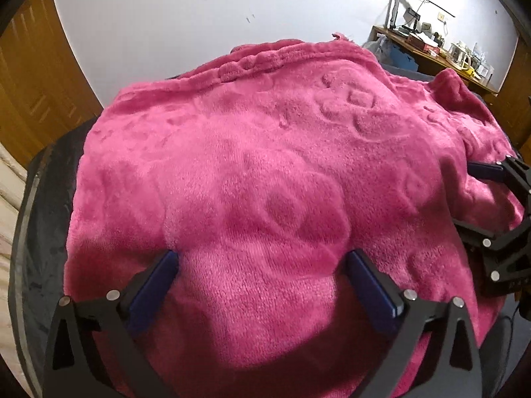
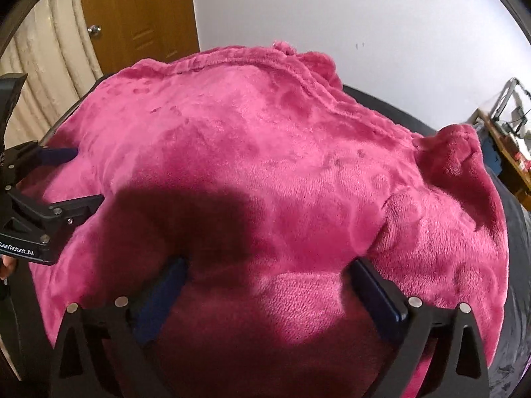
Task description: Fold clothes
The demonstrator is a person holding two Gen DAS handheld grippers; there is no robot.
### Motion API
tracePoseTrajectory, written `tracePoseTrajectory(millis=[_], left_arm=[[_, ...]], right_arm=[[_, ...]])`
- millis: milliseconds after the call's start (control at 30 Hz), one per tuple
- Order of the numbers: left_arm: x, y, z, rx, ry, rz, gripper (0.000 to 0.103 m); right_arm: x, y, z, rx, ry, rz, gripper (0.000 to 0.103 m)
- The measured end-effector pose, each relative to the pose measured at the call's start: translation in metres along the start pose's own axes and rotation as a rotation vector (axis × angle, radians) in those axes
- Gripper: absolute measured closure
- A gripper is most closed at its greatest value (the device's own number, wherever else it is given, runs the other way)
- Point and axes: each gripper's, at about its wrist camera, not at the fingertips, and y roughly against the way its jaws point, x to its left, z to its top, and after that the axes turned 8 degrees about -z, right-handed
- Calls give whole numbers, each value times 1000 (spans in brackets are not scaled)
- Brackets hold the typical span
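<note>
My left gripper (image 1: 262,262) stands with its jaws wide apart, the blue pads (image 1: 156,282) hanging over the near part of the pink fleece garment (image 1: 265,152) with nothing pinched between them; whether the tips brush the pile I cannot tell. My right gripper (image 2: 268,268) is in the same condition: jaws wide, pads clear of any fold, poised over the garment's near edge where a shadow (image 2: 186,219) falls across the fleece. Taking the garment as my landmark, it lies spread over a dark round table (image 1: 43,205), covering most of the top and reaching the far rim, with a ribbed hem along its far side and a raised, rumpled corner (image 2: 454,152) on its right side. The two grippers sit side by side at the garment's near side, each visible at the edge of the other's view. Beyond the garment stands a white wall (image 1: 199,16), with a wooden door (image 2: 142,10) past its far left and a cluttered desk (image 1: 438,53) past its far right. In my judgement the step in hand is taking a fresh hold for a fold. To do it well I should set both grippers on the same edge at matching points, bite through the full thickness of the plush, and close both together. The rumpled corner should be flattened first, or the fold will trap a lump.
</note>
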Motion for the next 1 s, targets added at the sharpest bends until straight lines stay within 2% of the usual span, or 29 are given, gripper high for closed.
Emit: tracePoseTrajectory(millis=[167,267,333,367,433,500,600,733,833,1000], left_arm=[[1,4,-1,2,-2,11,1],[-2,9,10,53,21,26,1],[-6,18,18,51,46,23,1],[-10,22,22,43,56,13,1],[-19,31,28,15,65,-17,1],[-28,39,32,-6,60,-46,1],[-47,37,38,-12,14,-83,1],[-64,25,38,20,-49,-72,1],[-62,10,39,44,-15,-91,1],[-49,-2,37,73,60,-136,0]], right_arm=[[-3,4,-5,-27,-12,-1,1],[-8,5,1,10,-19,29,1],[-15,10,8,47,-43,67,1],[-21,18,10,39,-70,88,1],[-38,42,9,-33,-146,120,1],[-66,64,1,-89,-232,122,1],[-113,71,-17,-88,-372,109,1],[-171,50,-45,-7,-554,81,1],[-197,30,-61,39,-640,154,1],[-204,5,-72,78,-679,250,1]])
